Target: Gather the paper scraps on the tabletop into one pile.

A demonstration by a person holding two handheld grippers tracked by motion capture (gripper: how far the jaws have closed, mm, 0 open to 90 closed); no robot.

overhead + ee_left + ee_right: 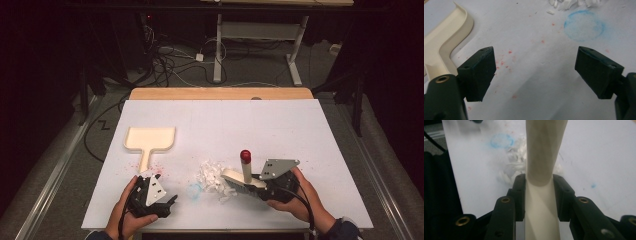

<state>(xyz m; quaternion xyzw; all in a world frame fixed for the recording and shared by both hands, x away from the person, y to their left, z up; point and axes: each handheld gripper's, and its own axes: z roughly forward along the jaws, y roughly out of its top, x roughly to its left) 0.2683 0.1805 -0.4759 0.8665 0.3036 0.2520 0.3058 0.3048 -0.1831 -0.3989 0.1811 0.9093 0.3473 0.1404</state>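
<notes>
Two grippers: right gripper clamped on brush handle, white scraps just ahead; left gripper jaws wide, empty, cream dustpan just beyond them.

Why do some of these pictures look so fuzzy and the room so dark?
High view: light falls on the white table, the room around it is dark. Right gripper view: the brush handle held in the right claw sits too close, soft and blurred. Left gripper view: the left claw is sharp, the paper scraps slightly soft.

Cream brush, red-capped, beside white scraps
</notes>
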